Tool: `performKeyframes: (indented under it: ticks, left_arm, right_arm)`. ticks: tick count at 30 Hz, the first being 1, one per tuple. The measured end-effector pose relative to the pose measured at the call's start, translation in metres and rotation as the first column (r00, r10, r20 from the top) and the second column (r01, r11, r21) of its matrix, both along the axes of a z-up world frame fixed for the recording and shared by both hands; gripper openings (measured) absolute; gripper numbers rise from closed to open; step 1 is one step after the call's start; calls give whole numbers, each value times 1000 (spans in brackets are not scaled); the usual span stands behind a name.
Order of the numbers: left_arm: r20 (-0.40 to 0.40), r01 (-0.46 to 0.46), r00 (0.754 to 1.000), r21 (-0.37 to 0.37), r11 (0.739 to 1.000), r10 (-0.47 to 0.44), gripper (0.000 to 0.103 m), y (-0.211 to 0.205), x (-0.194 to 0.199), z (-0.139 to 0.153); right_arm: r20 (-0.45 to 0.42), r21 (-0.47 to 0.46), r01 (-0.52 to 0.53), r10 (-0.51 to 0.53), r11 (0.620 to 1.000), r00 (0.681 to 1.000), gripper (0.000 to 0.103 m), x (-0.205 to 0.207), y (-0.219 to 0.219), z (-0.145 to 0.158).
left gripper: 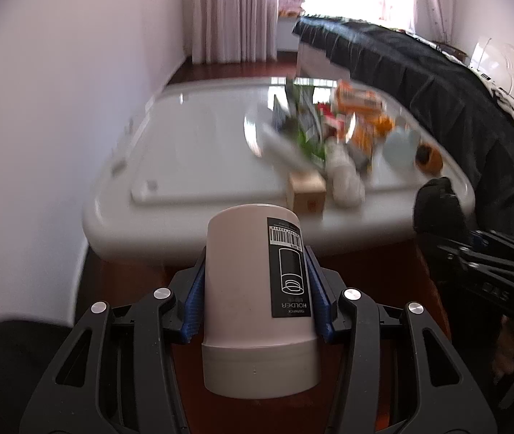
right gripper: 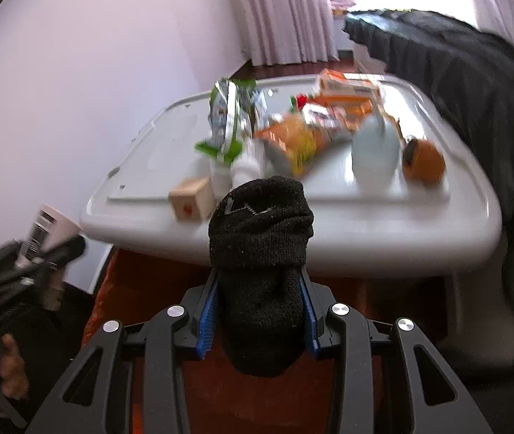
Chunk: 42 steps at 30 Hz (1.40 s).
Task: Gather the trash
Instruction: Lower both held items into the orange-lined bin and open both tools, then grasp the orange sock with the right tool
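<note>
Left wrist: white toothpick holder (left gripper: 257, 296) clamped between tool (left gripper: 257, 300) pads.

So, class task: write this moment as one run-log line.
left gripper: shut on white toothpick holder | right gripper: shut on black sock | white tabletop: wrappers remain

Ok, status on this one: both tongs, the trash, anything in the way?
Left tongs shut on white toothpick holder. Right tongs shut on black sock. Wrappers on white table. Nothing blocking.
</note>
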<state>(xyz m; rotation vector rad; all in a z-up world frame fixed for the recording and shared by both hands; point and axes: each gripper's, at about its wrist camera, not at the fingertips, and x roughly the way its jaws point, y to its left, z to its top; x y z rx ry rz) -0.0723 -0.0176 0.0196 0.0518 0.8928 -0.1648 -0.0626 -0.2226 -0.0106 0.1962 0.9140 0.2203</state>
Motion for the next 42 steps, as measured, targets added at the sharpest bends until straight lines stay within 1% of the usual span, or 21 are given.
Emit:
performKeyframes:
  ticks: [2, 4, 5, 8, 9, 11, 12, 16, 28, 29, 30, 31, 32, 33, 34, 35, 37, 42]
  left_arm:
    - [-46, -1, 999, -5, 1000, 0, 47, 1, -7, -18]
    - [-70, 3, 998, 22, 1000, -1, 47, -2, -10, -38]
    - [-88, 3, 996, 26, 1000, 0, 47, -1, -11, -49]
    - [-172, -5, 985, 53, 999, 14, 47, -3, -7, -84]
    - [-213, -4, 977, 56, 998, 16, 47, -4, -4, -96]
    - [-250, 0, 968, 58, 998, 14, 47, -7, 1, -107]
    - [-254, 4, 967, 65, 998, 12, 47, -9, 2, -110]
    - [-243, 28, 970, 74, 997, -9, 47, -16, 3, -110]
    - [-251, 18, 968, 71, 997, 1, 47, -12, 5, -112]
    - [-258, 25, 966, 59, 998, -9, 48, -11, 5, -113]
    - [-269, 29, 963, 51, 998, -14, 48, -12, 5, -114]
    - [-272, 27, 962, 59, 998, -10, 49, -10, 5, -117]
    - [-276, 25, 961, 73, 997, -4, 58, -10, 5, -120]
    - [-270, 17, 963, 81, 997, 5, 64, -9, 5, -119]
    - [-260, 11, 965, 77, 997, 10, 73, -6, 3, -117]
    - [-251, 5, 968, 71, 998, 13, 74, -4, 3, -115]
    - [-239, -3, 971, 70, 998, 19, 74, -2, 3, -113]
    - [-247, -6, 969, 71, 997, 23, 74, -2, 5, -115]
  right_arm:
    - [-10, 14, 10, -10, 1000, 1000, 38, -16, 5, -8]
    - [-36, -20, 8, -9, 1000, 999, 38, -32, 16, -21]
    - [-67, -38, -2, -1, 999, 998, 38, -37, 24, -31]
    - [-155, -33, -30, 25, 999, 988, 38, -38, 35, -53]
    - [-180, -49, -44, 34, 998, 983, 38, -36, 39, -60]
    - [-203, -77, -50, 34, 996, 979, 38, -31, 43, -68]
    - [-217, -74, -48, 31, 996, 976, 38, -29, 42, -72]
    - [-261, -69, -24, 5, 997, 965, 38, -25, 38, -81]
    - [-262, -59, -4, -12, 998, 965, 38, -24, 27, -77]
    - [-263, -58, -4, -12, 998, 965, 41, -24, 27, -77]
    - [-266, -56, -2, -13, 998, 964, 47, -23, 27, -77]
    - [-268, -63, 6, -23, 998, 963, 53, -23, 26, -76]
    - [-260, -75, 27, -46, 997, 964, 70, -23, 24, -74]
    - [-245, -79, 46, -64, 996, 967, 75, -23, 22, -71]
    - [-225, -72, 69, -83, 995, 971, 75, -25, 18, -67]
    - [-210, -58, 89, -100, 994, 973, 75, -26, 13, -64]
    - [-200, -46, 119, -126, 992, 972, 75, -26, 7, -61]
    - [-177, 13, 184, -179, 983, 968, 75, -26, -11, -47]
